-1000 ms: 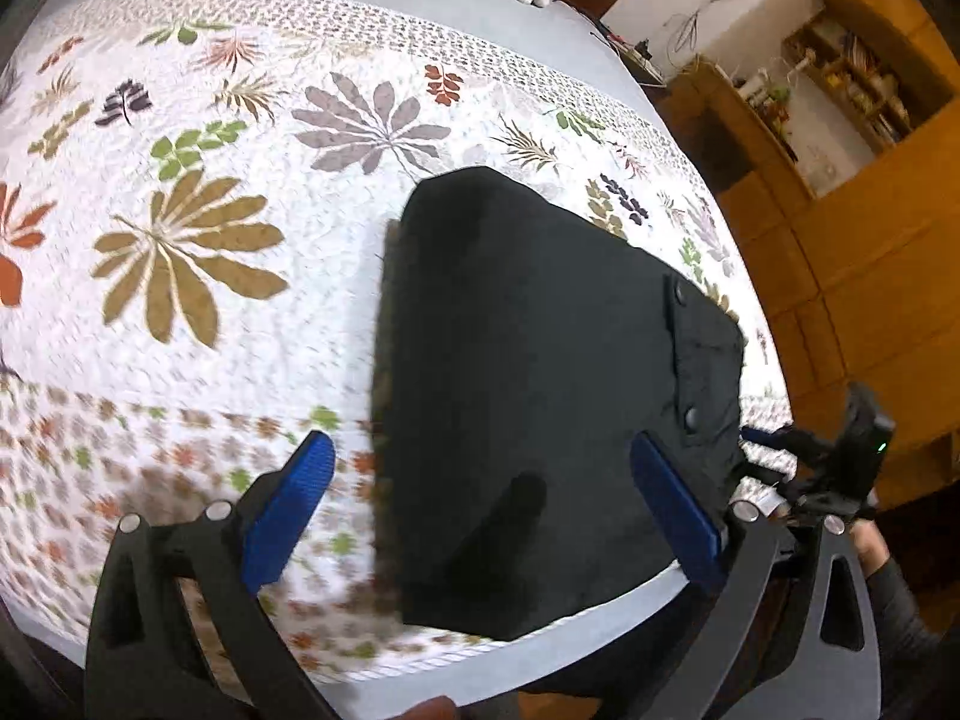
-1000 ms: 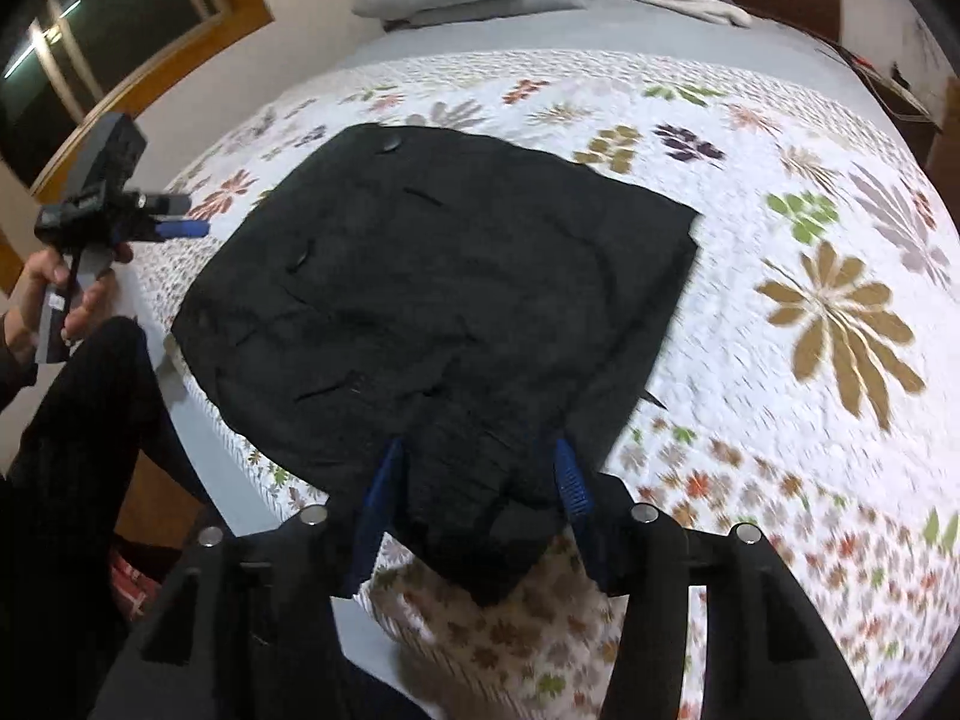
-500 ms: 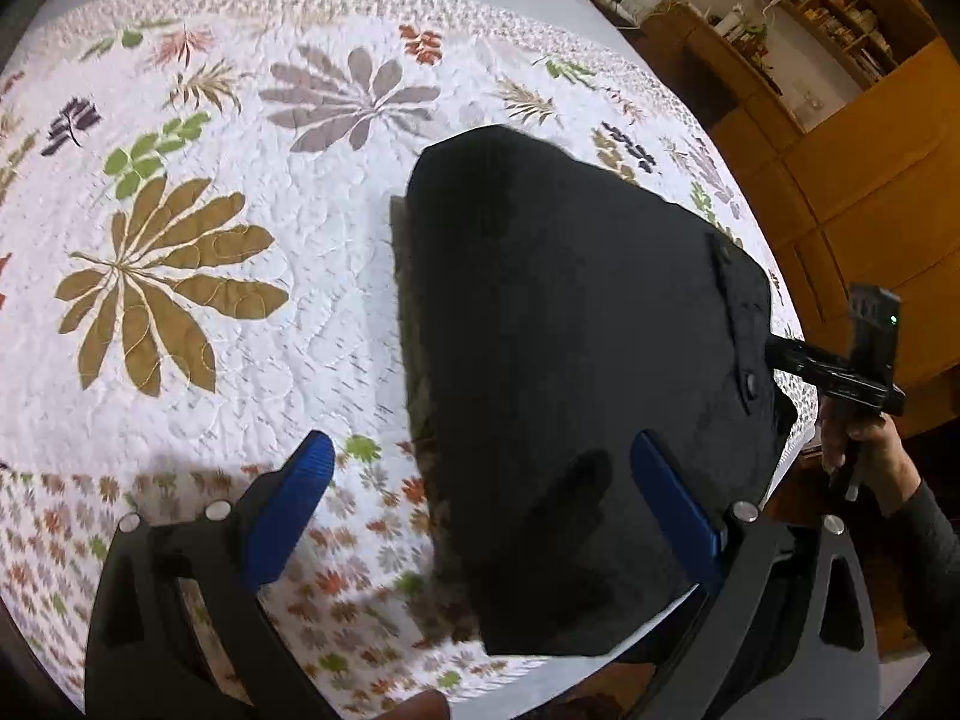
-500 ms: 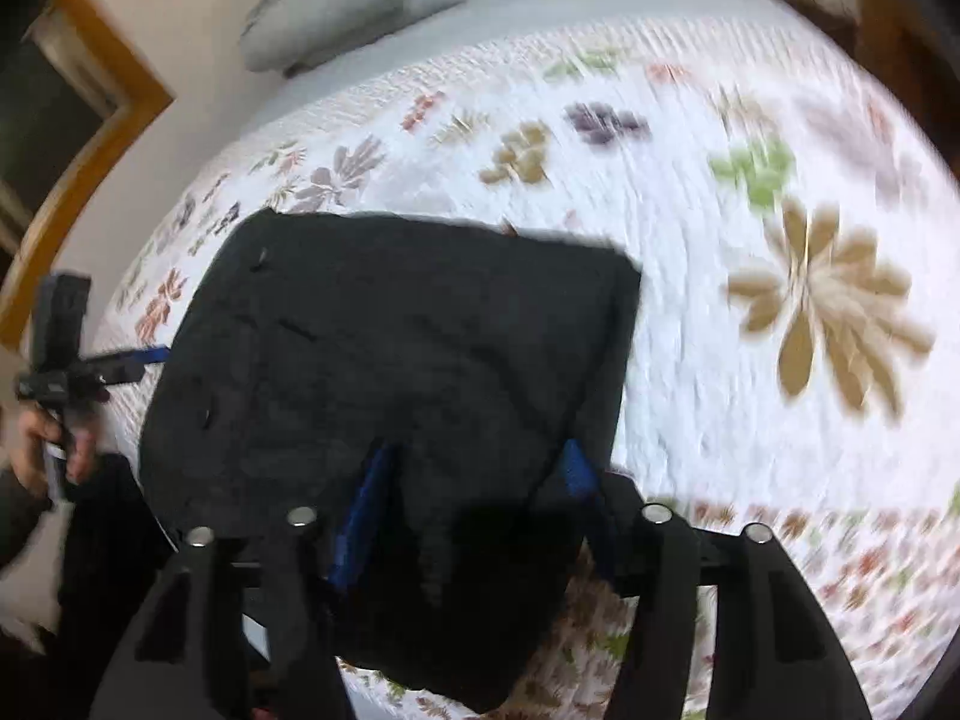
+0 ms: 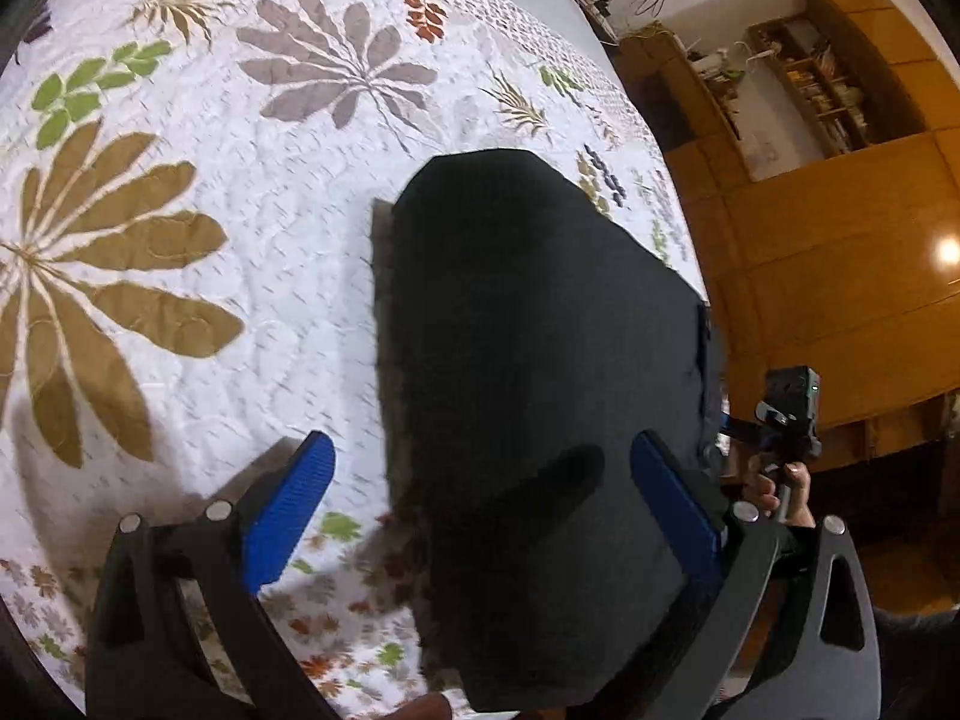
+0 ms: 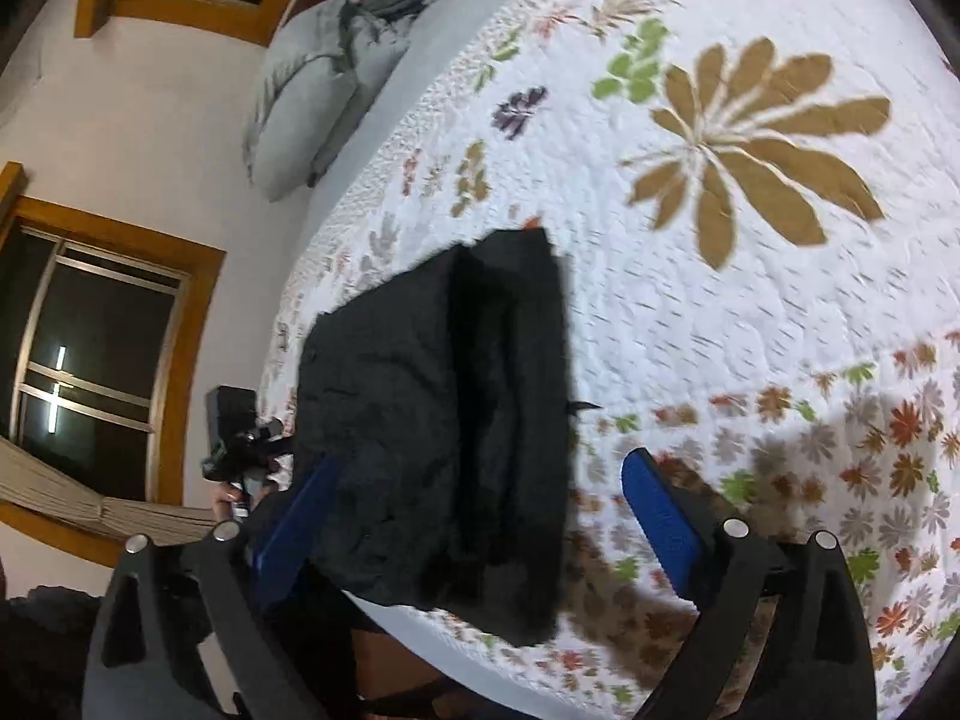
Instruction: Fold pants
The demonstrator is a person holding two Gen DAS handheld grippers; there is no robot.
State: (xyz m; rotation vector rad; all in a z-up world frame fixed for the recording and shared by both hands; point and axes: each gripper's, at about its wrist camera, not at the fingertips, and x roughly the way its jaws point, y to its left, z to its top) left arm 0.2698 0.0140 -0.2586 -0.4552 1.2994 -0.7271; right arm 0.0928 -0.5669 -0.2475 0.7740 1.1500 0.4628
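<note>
The black pants point(image 5: 528, 372) lie folded into a compact block on the floral quilt near the bed's edge; they also show in the right wrist view point(image 6: 444, 420). My left gripper point(image 5: 480, 504) is open, its blue fingers point(image 5: 288, 504) spread over the near end of the pants, holding nothing. My right gripper point(image 6: 480, 516) is open above the near end of the pants, its jaws wide apart and empty. The right gripper shows in the left wrist view point(image 5: 780, 420) beyond the pants, and the left gripper in the right wrist view point(image 6: 240, 438).
The white quilt point(image 5: 180, 240) with leaf prints covers the bed. Grey pillows point(image 6: 312, 90) lie at the bed's head. Wooden cabinets and shelves point(image 5: 840, 180) stand beyond one bed edge, and a window point(image 6: 90, 348) beyond the other.
My right gripper has opened and let go of the pants, and its view has swung round. My left gripper has come closer over the pants. The pants look narrower.
</note>
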